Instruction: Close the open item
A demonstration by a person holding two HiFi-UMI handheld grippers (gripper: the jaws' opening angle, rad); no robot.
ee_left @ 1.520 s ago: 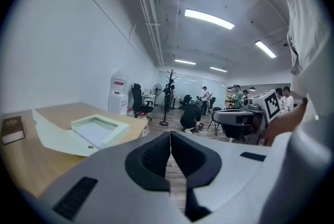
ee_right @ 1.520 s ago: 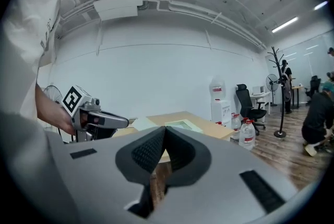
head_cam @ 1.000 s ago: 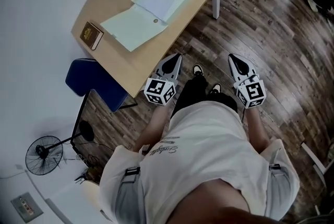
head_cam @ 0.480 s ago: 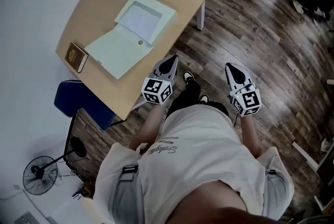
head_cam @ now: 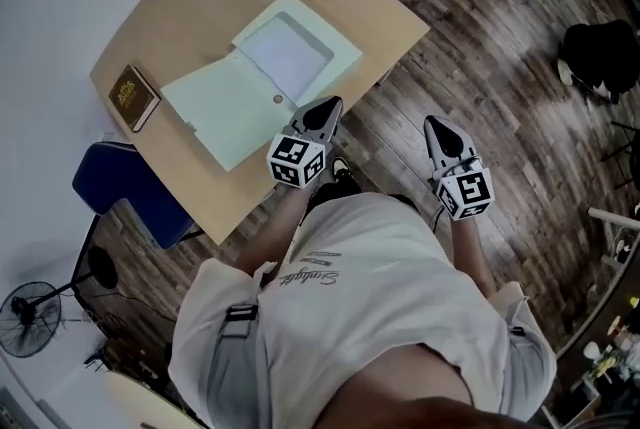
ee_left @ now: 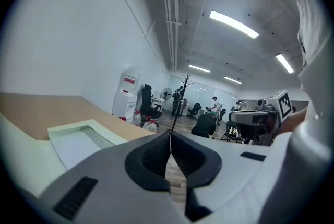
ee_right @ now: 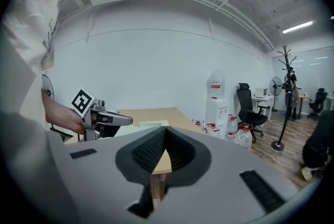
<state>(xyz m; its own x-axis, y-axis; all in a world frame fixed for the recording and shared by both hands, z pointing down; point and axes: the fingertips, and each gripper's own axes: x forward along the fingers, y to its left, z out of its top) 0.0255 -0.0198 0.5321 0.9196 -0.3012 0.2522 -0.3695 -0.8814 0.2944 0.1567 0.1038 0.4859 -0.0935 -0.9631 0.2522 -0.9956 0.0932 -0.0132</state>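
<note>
**Q.** Reading left to right, what lies on the counter (head_cam: 190, 7)?

**A.** At far left, a small dark book (head_cam: 133, 97). Beside it, well apart, is the open item: a pale green flat box (head_cam: 262, 77). Its lid (head_cam: 222, 112) is folded out flat and its shallow tray (head_cam: 295, 52) faces up.

**Q.** How is the box oriented?

**A.** In the head view its long axis runs on a diagonal, from the lid at lower left to the tray at upper right. The fold between them crosses that axis.

**Q.** And the tongs?

**A.** The left tongs (head_cam: 328, 107) are at the near edge of the counter, just beside the box and not touching it. The left gripper view shows them pressed together with nothing between them, and the tray just ahead and to their left. The right tongs (head_cam: 433, 127) are farther right, over the wooden floor (head_cam: 520, 137) and well apart from the counter. They too are pressed together and empty.

**Q.** Which relation governs the coming move?

**A.** As a judgement, the box lies ahead and to the left of both tongs, and the left tongs are clearly nearer. The lid's free edge lies on the side of the box away from the tray. Closing would call for reaching across to that edge and swinging the lid over the fold onto the tray. No step of the task appears begun.
</note>
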